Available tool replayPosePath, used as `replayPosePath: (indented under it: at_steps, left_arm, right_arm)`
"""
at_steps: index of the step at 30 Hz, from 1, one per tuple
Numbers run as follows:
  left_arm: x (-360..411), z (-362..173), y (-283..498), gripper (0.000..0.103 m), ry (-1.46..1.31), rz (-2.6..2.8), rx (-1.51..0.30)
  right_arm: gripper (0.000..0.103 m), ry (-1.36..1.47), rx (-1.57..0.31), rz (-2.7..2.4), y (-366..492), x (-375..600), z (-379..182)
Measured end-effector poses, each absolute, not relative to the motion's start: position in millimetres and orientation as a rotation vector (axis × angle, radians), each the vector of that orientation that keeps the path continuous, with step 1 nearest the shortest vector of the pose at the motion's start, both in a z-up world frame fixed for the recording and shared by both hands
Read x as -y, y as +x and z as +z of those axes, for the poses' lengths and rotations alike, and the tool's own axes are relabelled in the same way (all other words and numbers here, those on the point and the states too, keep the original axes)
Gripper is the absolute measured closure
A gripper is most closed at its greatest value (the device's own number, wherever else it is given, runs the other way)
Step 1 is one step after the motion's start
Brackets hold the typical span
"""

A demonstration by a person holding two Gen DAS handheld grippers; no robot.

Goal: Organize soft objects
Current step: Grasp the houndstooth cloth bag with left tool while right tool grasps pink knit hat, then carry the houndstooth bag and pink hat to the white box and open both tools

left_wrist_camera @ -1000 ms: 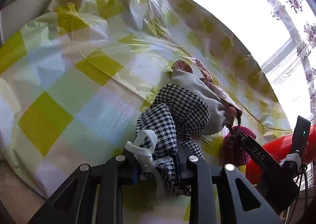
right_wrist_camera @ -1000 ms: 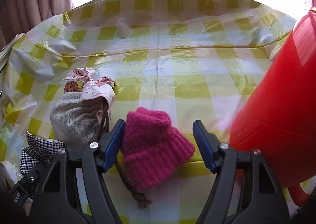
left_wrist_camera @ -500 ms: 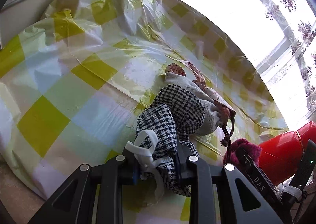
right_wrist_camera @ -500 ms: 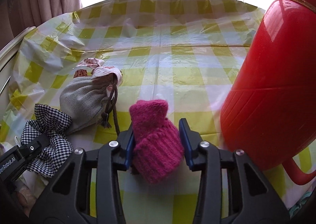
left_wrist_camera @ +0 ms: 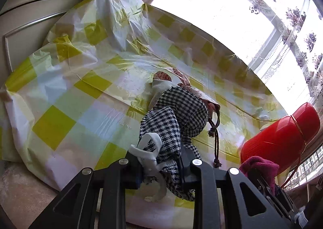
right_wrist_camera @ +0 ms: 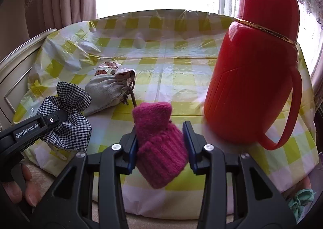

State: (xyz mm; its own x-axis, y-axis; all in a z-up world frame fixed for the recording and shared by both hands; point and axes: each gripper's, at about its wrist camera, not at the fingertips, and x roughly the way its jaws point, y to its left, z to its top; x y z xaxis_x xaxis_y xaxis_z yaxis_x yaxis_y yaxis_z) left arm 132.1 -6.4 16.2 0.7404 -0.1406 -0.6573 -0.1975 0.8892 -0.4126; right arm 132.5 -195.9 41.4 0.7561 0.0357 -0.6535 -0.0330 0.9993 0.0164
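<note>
Soft objects in mid-collection, located relative to the red thermos flask standing on the checked surface. The pink knitted hat, lying on the surface beside the flask's base a second ago with the right tongs spread wide on either side of it, is now clamped between their blue pads and hangs clear of the cloth, just in front of the flask and to its left in the right wrist view; the jaws closed on it within that second. The left tongs remain shut on the black-and-white houndstooth fabric piece with its white strap, farther from the flask, and this bundle too appears raised compared with the earlier frames. The grey drawstring pouch, with a floral cloth behind it, still lies on the surface between the houndstooth piece and the flask, its cord trailing toward the hat. Judgement: both hands are now loaded, so the next step is probably carrying these two items to a common place; the pouch and floral cloth remain to be gathered.
</note>
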Motion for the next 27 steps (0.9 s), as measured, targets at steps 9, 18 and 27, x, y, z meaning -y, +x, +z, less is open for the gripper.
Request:
replayPosePath:
  at_steps: [9,18,27]
  left_arm:
    - [36,28,95,0.076,-0.443,-0.049,-0.746]
    - [90,32,70,0.076,-0.389,-0.186,-0.775]
    - [156,35,55,0.076,-0.335,-0.348,-0.811]
  right_arm:
    - [0.059,0.036,-0.718,0.030,92,217,46]
    - [0.059,0.081,-0.714,0.011,52,252,56]
    - [0.059,0.148,-0.720,-0.097,8,327,59]
